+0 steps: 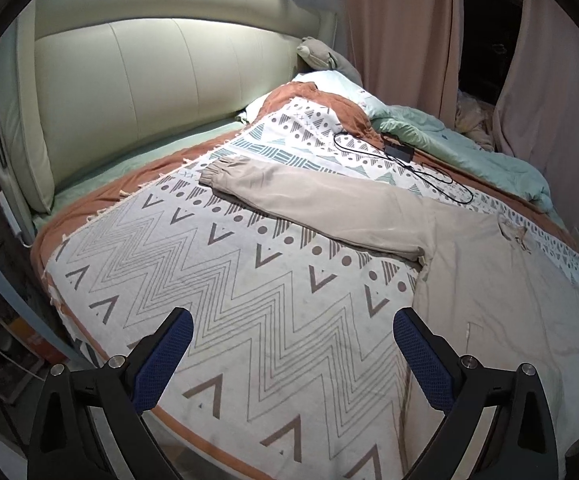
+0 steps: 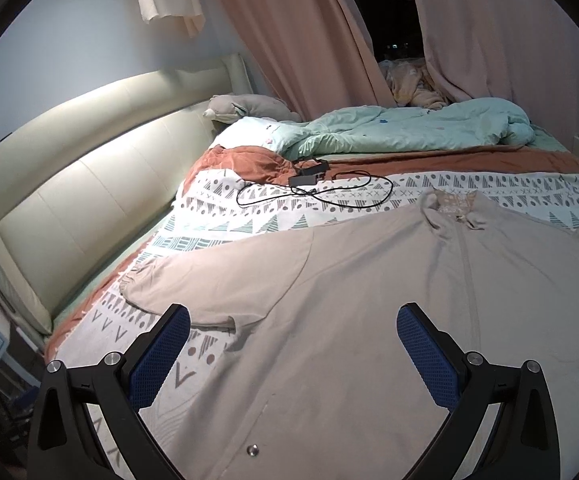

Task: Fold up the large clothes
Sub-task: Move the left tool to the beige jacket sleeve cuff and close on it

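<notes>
The jacket lies flat on the patterned blanket, which covers the bed. One sleeve extends sideways toward the headboard. Beyond the jacket's collar, a charger with looped cable rests on the blanket. Behind that, a bunched quilt lies along the far side before the curtains. A pillow sits at the headboard corner.

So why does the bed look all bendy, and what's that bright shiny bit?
Both views use fisheye lenses, so straight edges curve and corners go black. In the left wrist view, light glares on the headboard; in the right wrist view, the jacket sleeve looks washed out.
</notes>
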`<state>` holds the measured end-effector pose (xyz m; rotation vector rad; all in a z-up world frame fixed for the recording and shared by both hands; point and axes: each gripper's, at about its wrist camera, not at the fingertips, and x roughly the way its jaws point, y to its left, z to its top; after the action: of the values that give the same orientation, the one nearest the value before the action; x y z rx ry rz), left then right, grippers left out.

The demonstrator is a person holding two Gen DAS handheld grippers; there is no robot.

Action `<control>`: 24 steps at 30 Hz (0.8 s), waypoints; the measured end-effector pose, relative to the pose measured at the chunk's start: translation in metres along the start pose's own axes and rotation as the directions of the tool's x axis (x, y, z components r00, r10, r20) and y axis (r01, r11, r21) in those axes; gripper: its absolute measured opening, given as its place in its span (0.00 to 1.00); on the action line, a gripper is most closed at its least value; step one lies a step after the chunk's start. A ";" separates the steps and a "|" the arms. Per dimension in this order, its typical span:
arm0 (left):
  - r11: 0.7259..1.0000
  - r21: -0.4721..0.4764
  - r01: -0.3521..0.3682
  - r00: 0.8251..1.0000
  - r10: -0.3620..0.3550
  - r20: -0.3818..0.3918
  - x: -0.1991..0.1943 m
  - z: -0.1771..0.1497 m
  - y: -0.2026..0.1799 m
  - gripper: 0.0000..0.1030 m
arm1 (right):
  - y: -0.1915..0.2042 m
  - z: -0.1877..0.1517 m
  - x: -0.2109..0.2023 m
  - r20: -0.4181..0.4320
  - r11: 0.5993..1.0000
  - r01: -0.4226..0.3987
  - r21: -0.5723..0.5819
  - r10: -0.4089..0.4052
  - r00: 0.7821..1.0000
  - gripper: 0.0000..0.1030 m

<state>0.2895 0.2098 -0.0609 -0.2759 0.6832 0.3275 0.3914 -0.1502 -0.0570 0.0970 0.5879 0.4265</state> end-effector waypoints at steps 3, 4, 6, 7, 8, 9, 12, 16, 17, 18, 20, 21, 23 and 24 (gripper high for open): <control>0.999 -0.023 -0.022 1.000 0.022 -0.019 0.020 0.012 0.011 0.88 | -0.005 -0.007 0.021 -0.006 1.000 0.016 -0.007 -0.016 1.000 1.00; 0.999 -0.025 -0.029 0.999 0.028 -0.026 0.028 0.018 0.014 0.86 | -0.009 -0.012 0.027 -0.006 1.000 0.013 -0.002 -0.013 1.000 1.00; 0.998 -0.021 -0.053 0.998 0.053 -0.033 0.043 0.029 0.019 0.83 | -0.018 -0.028 0.037 -0.003 1.000 -0.007 0.017 0.007 1.000 1.00; 0.998 -0.021 -0.054 0.998 0.054 -0.032 0.049 0.034 0.021 0.83 | -0.021 -0.034 0.043 -0.023 1.000 0.001 0.024 0.000 1.000 0.97; 0.999 -0.029 -0.046 0.999 0.045 -0.030 0.057 0.041 0.024 0.83 | -0.023 -0.037 0.052 -0.050 0.999 0.019 0.031 -0.017 0.999 0.93; 0.999 -0.038 -0.039 0.999 0.038 -0.030 0.064 0.046 0.027 0.83 | -0.025 -0.040 0.058 -0.072 0.999 0.029 0.034 -0.027 0.997 0.92; 0.997 -0.061 -0.038 0.999 0.035 -0.038 0.090 0.063 0.034 0.76 | -0.027 -0.046 0.067 -0.098 0.998 0.060 -0.001 -0.060 0.993 0.90; 0.994 -0.111 0.001 0.996 -0.011 -0.083 0.128 0.080 0.045 0.66 | -0.037 -0.052 0.075 -0.142 0.996 0.085 0.010 -0.083 0.986 0.90; 0.992 -0.124 0.008 0.995 -0.020 -0.094 0.137 0.083 0.047 0.64 | -0.039 -0.052 0.077 -0.149 0.996 0.086 0.016 -0.083 0.985 0.90; 0.990 -0.141 0.010 0.994 -0.025 -0.103 0.147 0.087 0.050 0.63 | -0.042 -0.052 0.079 -0.155 0.995 0.093 0.020 -0.088 0.984 0.90; 0.986 -0.168 0.004 0.993 -0.024 -0.117 0.165 0.094 0.055 0.63 | -0.046 -0.052 0.085 -0.166 0.994 0.107 0.020 -0.102 0.981 0.90; 0.983 -0.182 0.002 0.992 -0.026 -0.127 0.174 0.096 0.057 0.62 | -0.048 -0.053 0.088 -0.170 0.994 0.106 0.016 -0.101 0.980 0.90; 0.980 -0.198 0.000 0.989 -0.029 -0.143 0.191 0.101 0.060 0.61 | -0.054 -0.057 0.095 -0.187 0.992 0.122 0.004 -0.120 0.975 0.90; 0.980 -0.200 -0.002 0.988 -0.028 -0.150 0.199 0.103 0.060 0.61 | -0.057 -0.059 0.100 -0.199 0.991 0.134 -0.006 -0.132 0.971 0.90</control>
<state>0.4706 0.3420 -0.1231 -0.5009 0.7995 0.3661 0.4538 -0.1622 -0.1698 0.0217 0.7883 0.3054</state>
